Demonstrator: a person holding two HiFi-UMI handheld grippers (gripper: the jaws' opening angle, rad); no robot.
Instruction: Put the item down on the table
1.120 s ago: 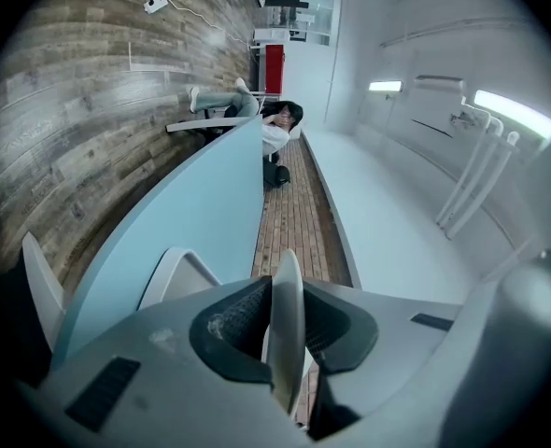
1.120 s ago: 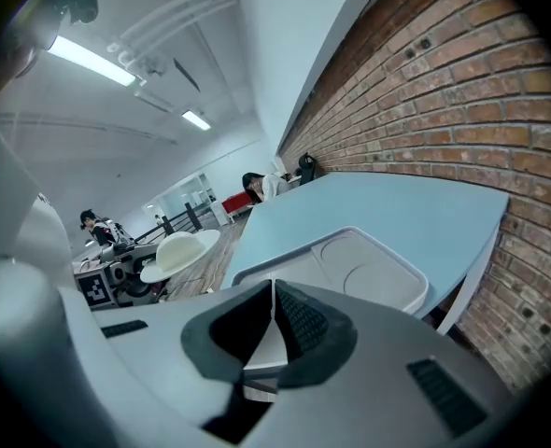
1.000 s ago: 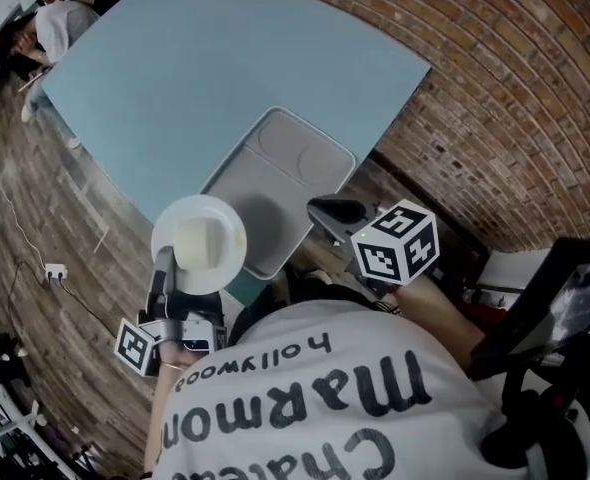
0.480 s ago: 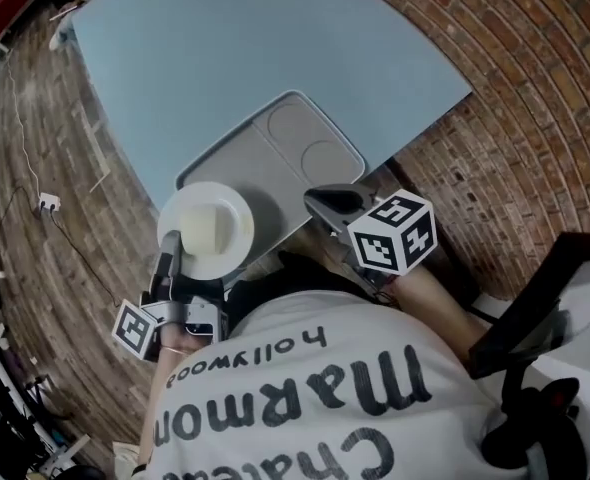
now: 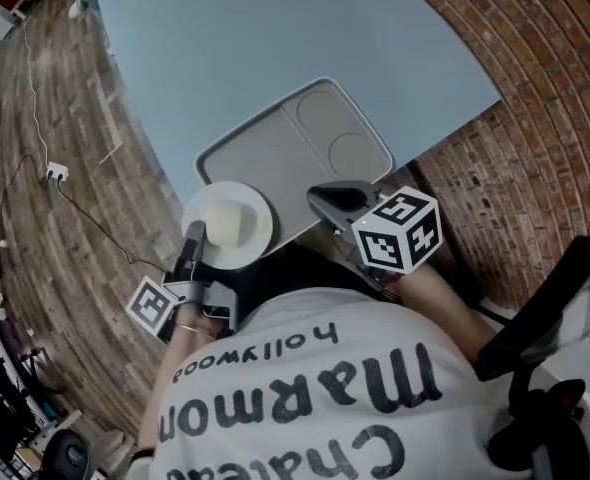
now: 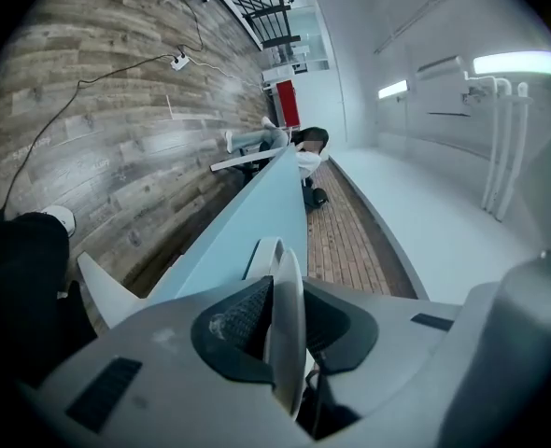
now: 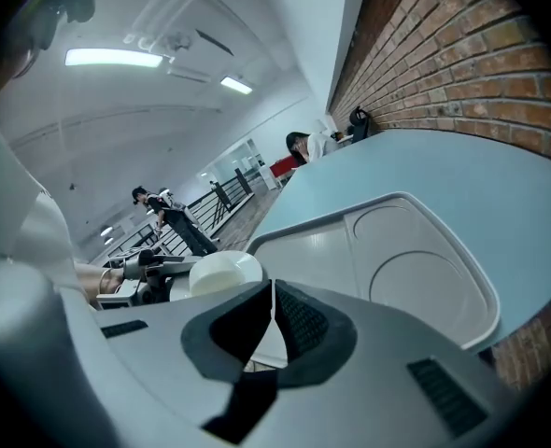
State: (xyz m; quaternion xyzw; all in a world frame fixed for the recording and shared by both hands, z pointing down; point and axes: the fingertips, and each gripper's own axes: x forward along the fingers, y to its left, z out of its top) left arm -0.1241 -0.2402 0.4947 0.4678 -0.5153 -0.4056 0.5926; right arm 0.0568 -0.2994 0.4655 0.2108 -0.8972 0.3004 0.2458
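Note:
A white bowl (image 5: pixel 227 225) hangs over the near left corner of the grey compartment tray (image 5: pixel 275 148), which lies on the light blue table (image 5: pixel 225 38). My left gripper (image 5: pixel 193 236) is shut on the bowl's rim from the near side. In the left gripper view the rim (image 6: pixel 286 325) stands edge-on between the jaws of that gripper (image 6: pixel 277 292). My right gripper (image 5: pixel 325 196) is shut and empty at the tray's near edge. In the right gripper view, past the right gripper (image 7: pixel 273 292), lie the bowl (image 7: pixel 221 271) and the tray (image 7: pixel 388 250).
A cable runs to a socket block (image 5: pixel 55 173) on the wooden floor to the left. Brick flooring (image 5: pixel 535 88) lies to the right of the table. A black frame (image 5: pixel 565 298) stands at the right. A person (image 6: pixel 303 147) sits at the table's far end.
The left gripper has carried the bowl a little to the right, nearer the tray's near corner. The right gripper has stayed shut by the tray's near edge.

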